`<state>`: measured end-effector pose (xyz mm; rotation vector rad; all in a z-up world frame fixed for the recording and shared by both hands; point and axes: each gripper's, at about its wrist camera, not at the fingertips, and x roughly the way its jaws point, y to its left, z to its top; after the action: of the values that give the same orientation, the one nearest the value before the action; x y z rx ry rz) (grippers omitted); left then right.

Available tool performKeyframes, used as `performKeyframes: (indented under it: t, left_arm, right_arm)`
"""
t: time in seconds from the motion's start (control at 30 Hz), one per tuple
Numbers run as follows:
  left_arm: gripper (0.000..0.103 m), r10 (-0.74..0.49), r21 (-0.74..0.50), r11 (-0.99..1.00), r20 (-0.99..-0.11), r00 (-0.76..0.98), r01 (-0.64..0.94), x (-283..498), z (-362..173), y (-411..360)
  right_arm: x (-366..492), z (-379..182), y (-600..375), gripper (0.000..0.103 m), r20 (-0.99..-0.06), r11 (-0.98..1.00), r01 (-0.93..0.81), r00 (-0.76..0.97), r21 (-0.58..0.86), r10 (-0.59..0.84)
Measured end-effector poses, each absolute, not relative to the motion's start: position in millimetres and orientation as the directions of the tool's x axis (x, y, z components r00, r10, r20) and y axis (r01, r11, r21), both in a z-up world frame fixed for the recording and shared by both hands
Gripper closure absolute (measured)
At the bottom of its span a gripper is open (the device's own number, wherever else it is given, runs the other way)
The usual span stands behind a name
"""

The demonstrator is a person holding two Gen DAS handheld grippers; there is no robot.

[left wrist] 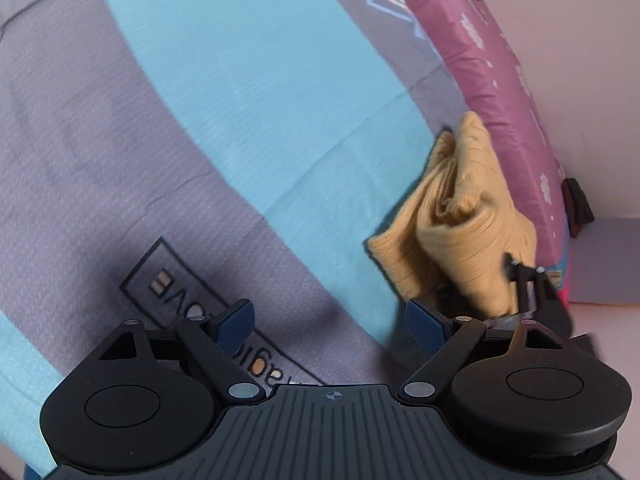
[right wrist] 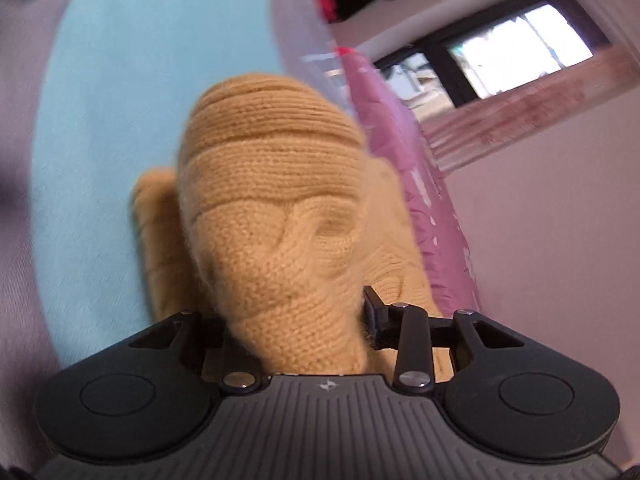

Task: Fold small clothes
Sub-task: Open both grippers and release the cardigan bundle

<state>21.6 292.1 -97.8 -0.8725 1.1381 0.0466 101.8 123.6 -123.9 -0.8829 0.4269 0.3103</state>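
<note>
Left gripper (left wrist: 331, 325) jaws wide, nothing between them, over my grey-and-blue bedsheet (left wrist: 200, 120). Right gripper (right wrist: 296, 322) clamped on the tan knit garment (right wrist: 276, 200), bunched on the sheet beside the pink pillow (left wrist: 500, 92).

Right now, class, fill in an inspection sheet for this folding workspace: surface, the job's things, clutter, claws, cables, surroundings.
Surface: bed sheet with grey and light-blue stripes and a printed label.
Job's things: tan knit garment, bunched and partly folded, lifted at one end.
Clutter: pink patterned bedding along the sheet's far edge.
Claws: left claw open, empty, over the sheet; right claw shut on the tan knit garment.
Cables: nothing seen.
Surroundings: pale wall, window.
</note>
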Motion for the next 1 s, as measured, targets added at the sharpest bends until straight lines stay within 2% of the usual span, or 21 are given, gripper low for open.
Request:
performKeyframes:
  t: [0.1,0.13,0.2,0.27,0.3,0.37,0.4,0.43,0.47,0.6,0.8,0.87,0.93,1.0]
  left_arm:
    - [0.000,-0.385,-0.574,0.698,-0.804,0.453,-0.428,24.9,-94.7,290.4]
    - [0.000,-0.383,-0.571,0.700,-0.807,0.450,-0.428,25.0,-94.6,290.4]
    - [0.000,-0.370,-0.558,0.700,-0.817,0.442,-0.445,24.4,-95.7,291.5]
    - [0.000,-0.360,-0.550,0.695,-0.824,0.437,-0.464,23.7,-93.2,292.1]
    - [0.000,-0.352,-0.545,0.698,-0.826,0.441,-0.465,23.4,-90.0,292.5]
    - [0.000,-0.327,-0.528,0.713,-0.833,0.447,-0.462,25.0,-82.9,292.2]
    - [0.000,-0.318,-0.518,0.722,-0.837,0.445,-0.459,28.4,-80.7,290.3]
    - [0.000,-0.311,-0.510,0.728,-0.842,0.442,-0.458,32.6,-78.9,288.1]
    - [0.000,-0.304,-0.502,0.735,-0.845,0.440,-0.457,37.7,-76.7,284.9]
    - [0.000,-0.285,-0.496,0.755,-0.838,0.466,-0.429,58.1,-62.3,268.1]
    - [0.000,-0.219,-0.429,0.824,-0.843,0.491,-0.370,96.7,-42.8,235.5]
    - [0.000,-0.210,-0.409,0.843,-0.848,0.487,-0.349,108.7,-41.3,226.0]
    - [0.000,-0.192,-0.372,0.870,-0.860,0.473,-0.324,121.0,-43.2,216.1]
    - [0.000,-0.180,-0.340,0.897,-0.866,0.467,-0.284,134.8,-48.6,207.0]
  right_arm:
    - [106.0,-88.6,118.8,0.070,-0.353,0.707,-0.276,0.935,-0.651,0.040]
    - [105.5,-89.6,121.4,0.070,-0.340,0.704,-0.264,0.940,-0.660,0.033]
    - [106.7,-111.4,132.1,0.065,-0.381,0.645,-0.310,0.924,-0.699,0.032]
    - [103.0,-141.7,142.8,0.063,-0.471,0.531,-0.406,0.882,-0.744,0.015]
    - [97.5,-150.0,144.9,0.059,-0.478,0.487,-0.425,0.878,-0.763,0.016]
    - [81.0,-148.6,142.3,0.048,-0.423,0.454,-0.405,0.904,-0.794,0.066]
    - [74.0,-140.0,137.2,0.031,-0.424,0.472,-0.421,0.899,-0.775,0.105]
    - [68.7,-130.3,132.1,0.020,-0.433,0.495,-0.445,0.889,-0.746,0.146]
    - [63.5,-120.4,127.9,0.018,-0.445,0.515,-0.470,0.877,-0.717,0.182]
    - [37.7,-85.0,91.6,0.018,-0.465,0.541,-0.544,0.837,-0.641,0.290]
    - [42.0,-38.3,24.4,0.017,-0.502,0.689,-0.569,0.798,-0.449,0.333]
    - [49.8,-30.6,-0.2,0.022,-0.546,0.759,-0.567,0.766,-0.322,0.341]
    - [49.5,-29.5,-28.7,0.035,-0.600,0.843,-0.517,0.725,-0.151,0.337]
    - [69.8,-25.6,-45.9,0.041,-0.631,0.904,-0.428,0.700,0.003,0.333]
